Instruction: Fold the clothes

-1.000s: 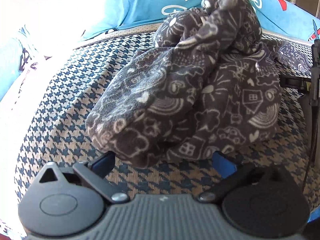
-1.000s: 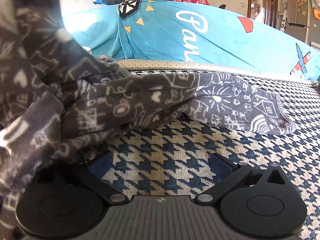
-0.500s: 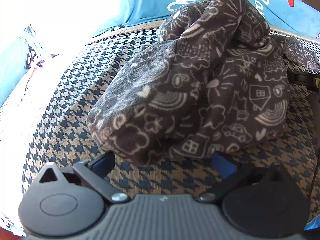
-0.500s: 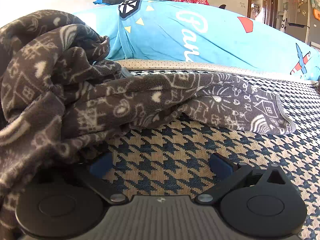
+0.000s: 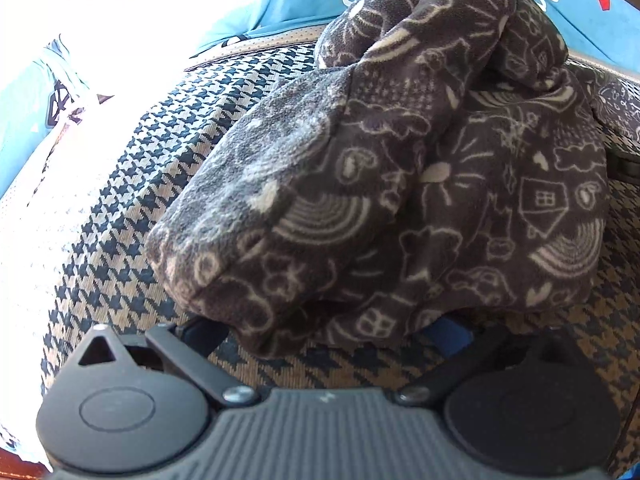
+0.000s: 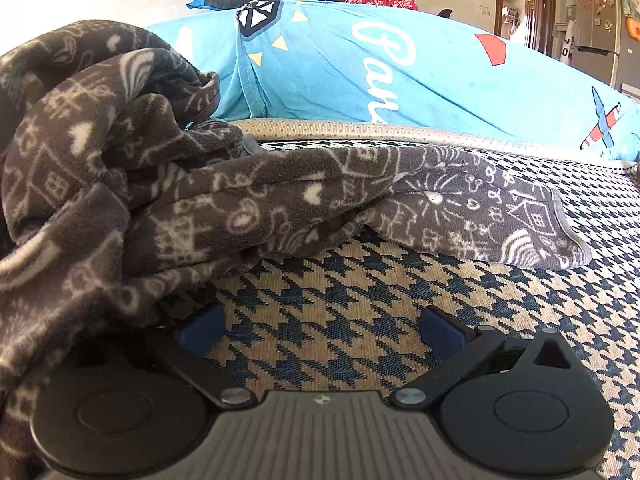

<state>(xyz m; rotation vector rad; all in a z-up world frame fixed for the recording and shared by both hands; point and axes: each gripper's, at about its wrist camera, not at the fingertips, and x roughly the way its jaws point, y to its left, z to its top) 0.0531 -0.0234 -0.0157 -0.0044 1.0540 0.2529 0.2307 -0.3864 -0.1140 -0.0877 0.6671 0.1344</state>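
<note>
Both tools spread apart, gripping nothing; L tool (image 5: 326, 330) under fleece garment (image 5: 400, 184) edge; R tool (image 6: 322, 330) beside it on houndstooth mat (image 6: 360, 312).

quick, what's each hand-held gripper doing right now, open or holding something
Left hand-held gripper: open, the grey fleece garment bunched at its fingertips, not clamped.
Right hand-held gripper: open, holding nothing.

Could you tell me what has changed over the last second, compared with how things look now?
The raised bunch of the grey fleece garment has dropped from high in front of the right camera into a heap on the houndstooth cover. The left tongs have closed in on the heap's near edge. Both tongs, the right too, stay open, and the flat hem end has not moved.
</note>
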